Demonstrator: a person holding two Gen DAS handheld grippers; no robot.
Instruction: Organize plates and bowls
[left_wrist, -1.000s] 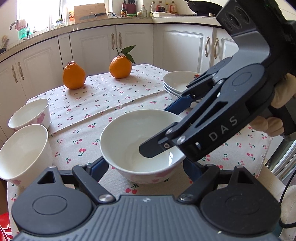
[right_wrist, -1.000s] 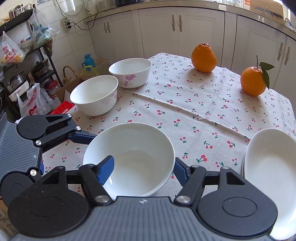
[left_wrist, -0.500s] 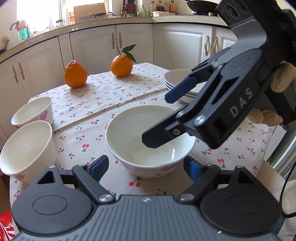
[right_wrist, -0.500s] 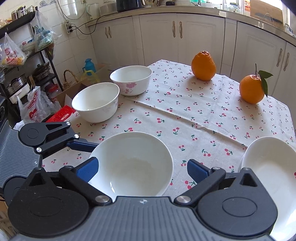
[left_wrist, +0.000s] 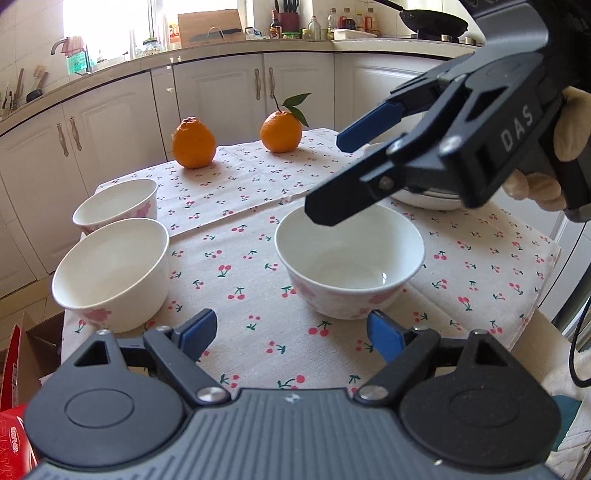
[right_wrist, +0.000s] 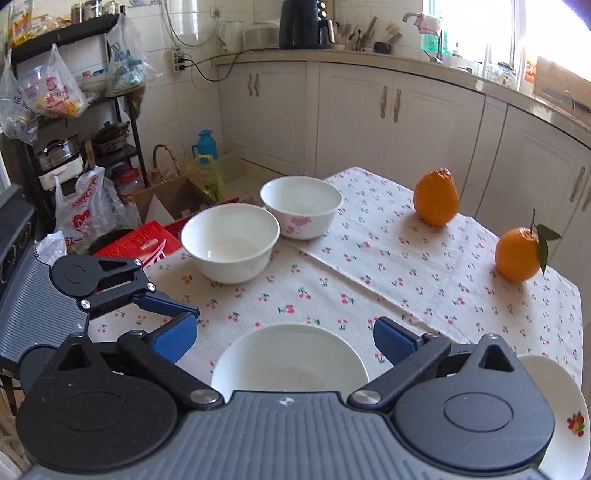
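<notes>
Right gripper (right_wrist: 284, 339) tilted down, jaws wide (empty), above bowl (right_wrist: 290, 356).

A home kitchen; white cabinets (right_wrist: 391, 122) under a countertop (left_wrist: 207, 55), with a frying pan (left_wrist: 434, 20) beyond. Cherry-print tablecloth (left_wrist: 251, 229); bagged groceries (right_wrist: 51, 88) on a rack.

White cabinets (left_wrist: 207, 96) under curved countertop (left_wrist: 155, 61), metal handles. Bright window (left_wrist: 107, 26) over sink, daylight blown out. White tiled wall (right_wrist: 192, 33) with socket and cords. Black rack (right_wrist: 66, 122) (hung with plastic bags) beside table. Wok (left_wrist: 434, 20) on stove. Cherry-print tablecloth (left_wrist: 251, 229) covers table.
</notes>
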